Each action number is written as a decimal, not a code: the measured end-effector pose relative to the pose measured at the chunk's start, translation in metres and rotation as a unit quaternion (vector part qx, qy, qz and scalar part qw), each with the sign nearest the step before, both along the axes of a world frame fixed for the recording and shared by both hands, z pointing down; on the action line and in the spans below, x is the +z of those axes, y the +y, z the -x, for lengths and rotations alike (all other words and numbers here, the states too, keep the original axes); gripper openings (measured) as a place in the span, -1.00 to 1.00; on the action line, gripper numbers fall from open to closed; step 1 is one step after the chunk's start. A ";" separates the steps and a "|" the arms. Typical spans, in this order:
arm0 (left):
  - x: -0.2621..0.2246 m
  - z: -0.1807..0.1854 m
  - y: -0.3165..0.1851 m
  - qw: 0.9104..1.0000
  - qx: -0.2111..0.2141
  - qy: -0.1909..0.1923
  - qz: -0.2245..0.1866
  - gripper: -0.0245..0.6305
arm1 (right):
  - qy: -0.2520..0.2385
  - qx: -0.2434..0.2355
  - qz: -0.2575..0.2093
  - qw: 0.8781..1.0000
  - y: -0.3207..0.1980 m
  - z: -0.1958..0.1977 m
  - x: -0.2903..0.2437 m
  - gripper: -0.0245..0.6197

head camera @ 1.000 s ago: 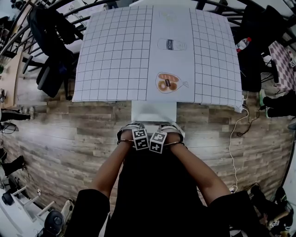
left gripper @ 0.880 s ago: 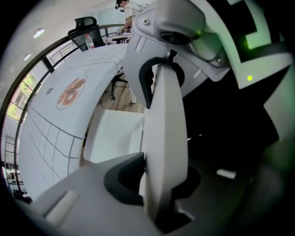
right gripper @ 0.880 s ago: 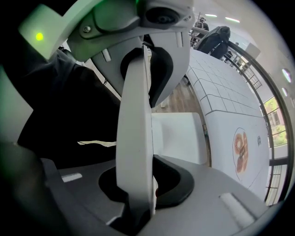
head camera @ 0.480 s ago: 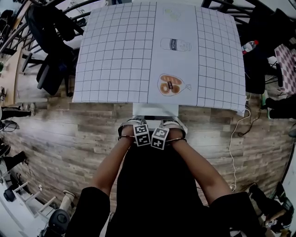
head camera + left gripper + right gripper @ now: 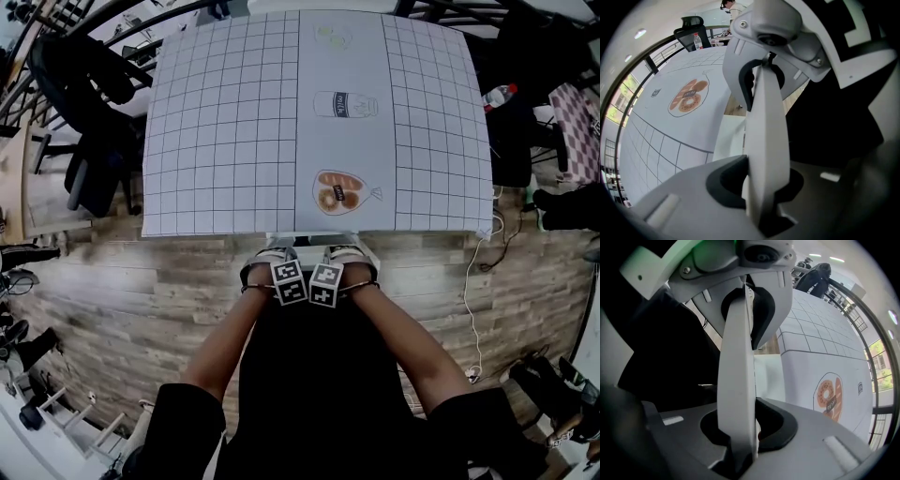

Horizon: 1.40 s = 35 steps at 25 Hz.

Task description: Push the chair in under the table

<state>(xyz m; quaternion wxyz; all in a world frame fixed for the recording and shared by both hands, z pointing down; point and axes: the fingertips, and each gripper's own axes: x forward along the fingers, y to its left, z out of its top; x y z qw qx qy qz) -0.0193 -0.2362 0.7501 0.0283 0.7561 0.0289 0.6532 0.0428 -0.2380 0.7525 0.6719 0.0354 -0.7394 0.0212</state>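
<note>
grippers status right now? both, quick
left gripper: closed on the chair back.
right gripper: closed on the same chair back.

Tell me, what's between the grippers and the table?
Only a thin strip of white chair, in the head view; left gripper and right gripper clamp its back.

The table cover [image 5: 225,122] is white with a black grid, and its plain middle strip carries an orange-brown bread drawing [image 5: 339,191]. The chair [image 5: 766,131] is white. The floor [image 5: 122,300] is grey-brown wood grain. My left gripper [image 5: 759,183] and right gripper [image 5: 738,427] are grey, with black-and-white marker cubes [image 5: 289,281]. My sleeves [image 5: 187,422] are black.
</note>
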 end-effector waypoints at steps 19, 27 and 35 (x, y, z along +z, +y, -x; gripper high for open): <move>0.002 0.001 -0.059 1.000 0.004 -0.001 0.000 -0.64 | 0.003 0.021 0.002 1.000 -0.058 0.000 0.001 -0.66; 0.002 0.003 -0.069 1.000 0.004 0.001 0.003 -0.64 | 0.005 0.028 0.005 1.000 -0.067 0.002 0.002 -0.66; 0.003 0.004 -0.071 1.000 0.004 0.000 0.001 -0.64 | 0.005 0.026 0.005 1.000 -0.068 0.002 0.003 -0.66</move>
